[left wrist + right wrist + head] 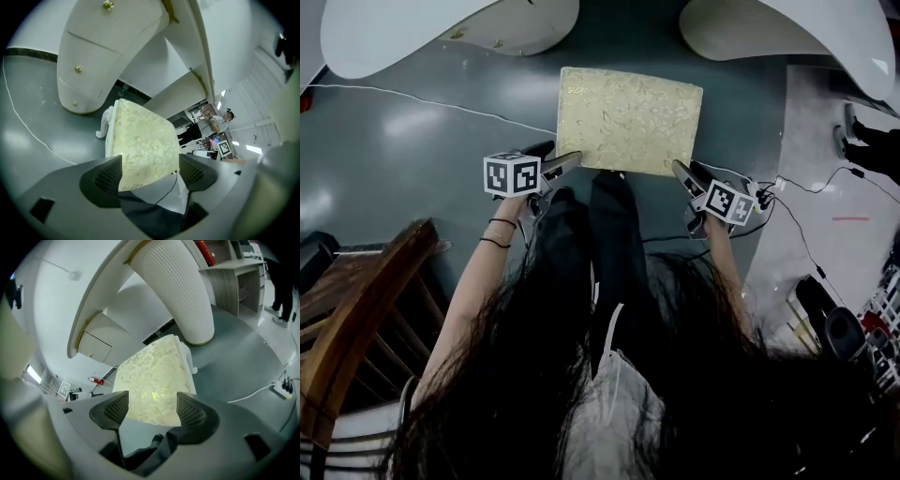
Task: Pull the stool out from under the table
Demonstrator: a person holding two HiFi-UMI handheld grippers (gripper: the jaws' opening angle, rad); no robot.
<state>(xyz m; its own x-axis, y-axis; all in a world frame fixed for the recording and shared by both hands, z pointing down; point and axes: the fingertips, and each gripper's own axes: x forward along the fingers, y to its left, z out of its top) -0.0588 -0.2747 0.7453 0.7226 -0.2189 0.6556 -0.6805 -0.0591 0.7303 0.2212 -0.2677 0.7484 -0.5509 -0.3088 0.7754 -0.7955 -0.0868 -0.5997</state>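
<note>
The stool (628,119), with a cream flowered cushion, stands on the grey floor (422,141) in the upper middle of the head view. It sits in the gap between two white parts of the table (412,33), and its whole seat shows. I judge it is out from under the tabletop, or nearly so.

The left hand-held gripper (567,161) is at the seat's near left corner and the right hand-held gripper (682,173) at its near right corner. Both have their jaws spread apart and clamp nothing, though the seat edge lies in line between them. Whether they touch it, I cannot tell.

If more pulling is needed, both must first close on the near edge and then draw back evenly toward the person.
</note>
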